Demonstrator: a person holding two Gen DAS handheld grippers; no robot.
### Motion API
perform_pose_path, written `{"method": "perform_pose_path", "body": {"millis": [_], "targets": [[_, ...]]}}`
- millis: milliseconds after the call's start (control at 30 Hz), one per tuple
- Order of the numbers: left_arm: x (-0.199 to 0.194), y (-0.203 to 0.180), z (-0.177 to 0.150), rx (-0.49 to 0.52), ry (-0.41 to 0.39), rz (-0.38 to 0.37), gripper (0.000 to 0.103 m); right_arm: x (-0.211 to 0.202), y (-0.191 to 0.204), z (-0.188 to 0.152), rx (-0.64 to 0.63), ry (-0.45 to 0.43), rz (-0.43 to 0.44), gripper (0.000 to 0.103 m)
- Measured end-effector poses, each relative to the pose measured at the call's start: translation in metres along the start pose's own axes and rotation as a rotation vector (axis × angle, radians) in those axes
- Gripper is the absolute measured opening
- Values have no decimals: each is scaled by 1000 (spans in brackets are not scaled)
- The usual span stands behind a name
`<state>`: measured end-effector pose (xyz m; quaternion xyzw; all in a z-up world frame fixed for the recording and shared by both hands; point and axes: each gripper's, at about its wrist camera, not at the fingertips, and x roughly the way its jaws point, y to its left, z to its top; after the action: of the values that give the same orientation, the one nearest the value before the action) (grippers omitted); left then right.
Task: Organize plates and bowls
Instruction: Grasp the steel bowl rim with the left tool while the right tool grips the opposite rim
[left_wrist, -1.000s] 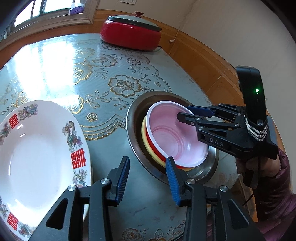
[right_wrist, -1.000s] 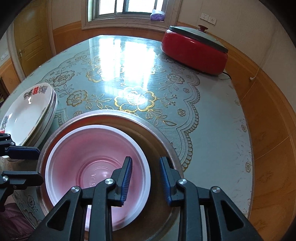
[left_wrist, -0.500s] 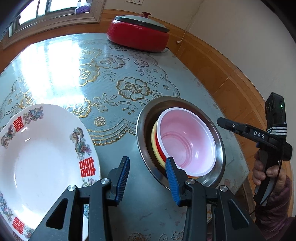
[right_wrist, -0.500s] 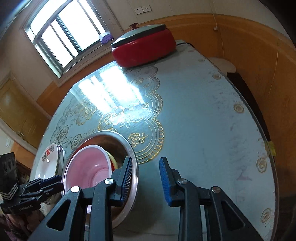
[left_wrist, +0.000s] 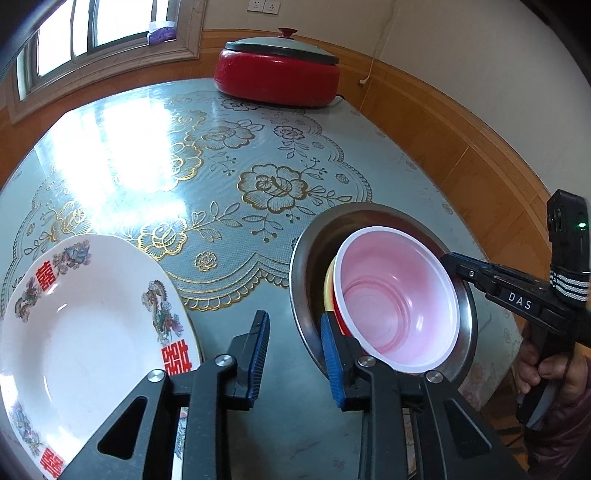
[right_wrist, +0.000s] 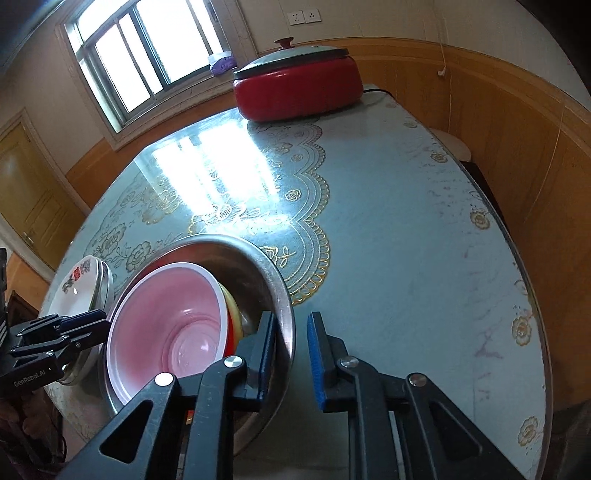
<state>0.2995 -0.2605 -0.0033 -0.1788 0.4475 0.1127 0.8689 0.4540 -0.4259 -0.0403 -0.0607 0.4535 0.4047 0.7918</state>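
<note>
The pink bowl (left_wrist: 397, 301) sits tilted on nested bowls inside the steel basin (left_wrist: 466, 325) on the bench (left_wrist: 221, 177), beside the white plate (left_wrist: 85, 332). Both tools are closing: the left tool (left_wrist: 293, 350) holds nothing (only bare bench between its pads), and the right tool (right_wrist: 291, 360) straddles the basin's rim.

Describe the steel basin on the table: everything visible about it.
The steel basin is round, shiny metal with a wide flat rim, sitting upright near the table's edge beside the white plates. A pink-lined bowl leans inside it on red and yellow bowls. The closing right tongs straddle its rim; the closing left tongs reach its opposite rim.
</note>
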Motion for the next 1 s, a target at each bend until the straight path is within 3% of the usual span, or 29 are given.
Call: {"method": "perform_pose_path", "body": {"millis": [400,800,1000], "targets": [[16,-7,5,27,34,-8,19,10,-8,0,24,55,66,18],[28,-7,5,-3,66,-41,20,12,-20,-6,81,74,115,18],[27,-3,3,-34,49,-68,21,13,-12,-6,42,98,82,18]]}}
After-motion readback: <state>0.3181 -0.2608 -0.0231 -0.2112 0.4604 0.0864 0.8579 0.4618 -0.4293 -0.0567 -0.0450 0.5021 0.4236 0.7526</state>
